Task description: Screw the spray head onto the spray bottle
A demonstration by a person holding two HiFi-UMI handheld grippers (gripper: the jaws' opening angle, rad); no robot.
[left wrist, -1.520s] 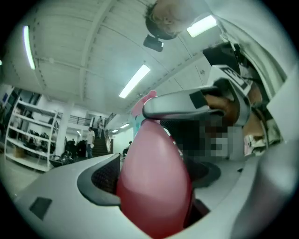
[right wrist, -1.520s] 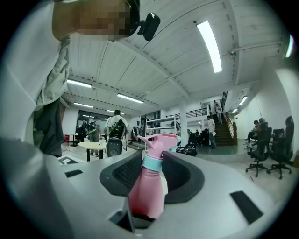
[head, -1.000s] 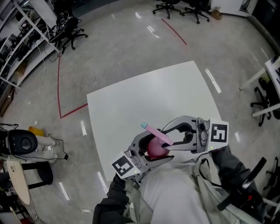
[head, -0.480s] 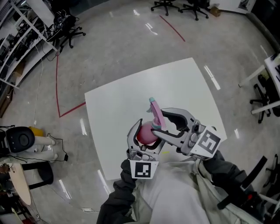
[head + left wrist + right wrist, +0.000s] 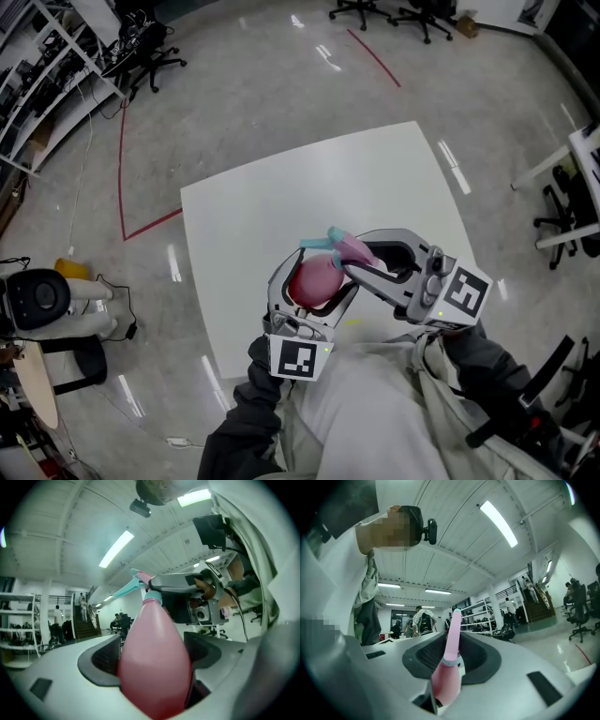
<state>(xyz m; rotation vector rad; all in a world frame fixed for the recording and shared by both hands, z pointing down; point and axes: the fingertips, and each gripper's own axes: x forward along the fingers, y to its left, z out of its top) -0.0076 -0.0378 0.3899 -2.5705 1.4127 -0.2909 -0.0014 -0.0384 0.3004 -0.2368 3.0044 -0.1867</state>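
Observation:
My left gripper (image 5: 309,283) is shut on the pink spray bottle (image 5: 313,279), holding it above the near part of the white table (image 5: 262,216). In the left gripper view the bottle (image 5: 154,663) fills the gap between the jaws of the left gripper (image 5: 152,656). The pink and teal spray head (image 5: 339,246) sits on the bottle's neck, nozzle pointing left. My right gripper (image 5: 352,261) reaches in from the right; its jaws have just been closing and now grip the head. The right gripper view shows the head's pink body (image 5: 451,667) clamped in the right gripper (image 5: 452,654).
Shelving (image 5: 42,66) and an office chair (image 5: 150,52) stand at the far left. Red tape (image 5: 122,187) marks the floor. More chairs (image 5: 394,14) are at the back, and a desk and chair (image 5: 572,206) at the right. A round device (image 5: 37,300) sits on the floor at the left.
The spray head's nozzle has swung round, from pointing away up the picture to pointing left. My left gripper has rolled with the bottle. My right gripper has shifted slightly rightward.

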